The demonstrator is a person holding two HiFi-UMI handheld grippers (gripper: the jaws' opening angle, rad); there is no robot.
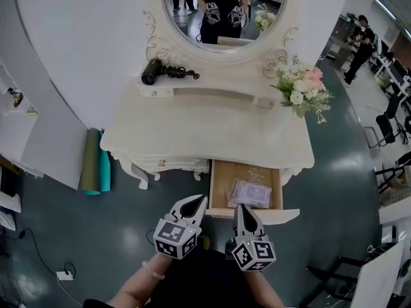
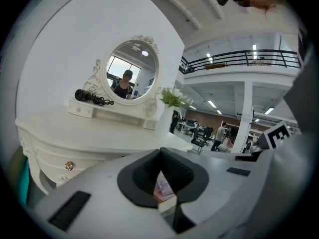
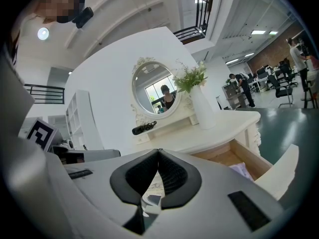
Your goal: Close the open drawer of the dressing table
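Head view looks steeply down on a white dressing table [image 1: 212,130] whose right-hand drawer [image 1: 220,183] stands pulled out, its wooden inside showing and its white front panel [image 1: 270,215] lying just ahead of the two tools. The right gripper [image 1: 239,206] points at that panel, with its tips over the panel's upper edge near the left end; whether they touch it cannot be told. The left gripper [image 1: 201,199] sits just beside it on the left, aimed at the drawer's left front corner, a little outside the wooden side wall.

Both tools are clenched on nothing. In the left gripper view and the right gripper view the black pads [image 2: 140,177] meet at their tips, and only a narrow slit lower down lets the scene beyond show through.

Inside the drawer, just ahead of the right gripper's tips, lies a pale lilac packet [image 1: 249,193] (its print is too small to read). Farther ahead and to the left of the left gripper, a black hair dryer [image 1: 153,71] rests on the table's back shelf. An oval mirror [image 1: 221,11] rises behind it. Ahead and to the right of the right gripper stands a white vase [image 3: 204,111] holding pink and white flowers [image 1: 303,88]. Well to the left of the left gripper, two rolled mats [image 1: 95,162], olive and teal, sit beside the table's left end.
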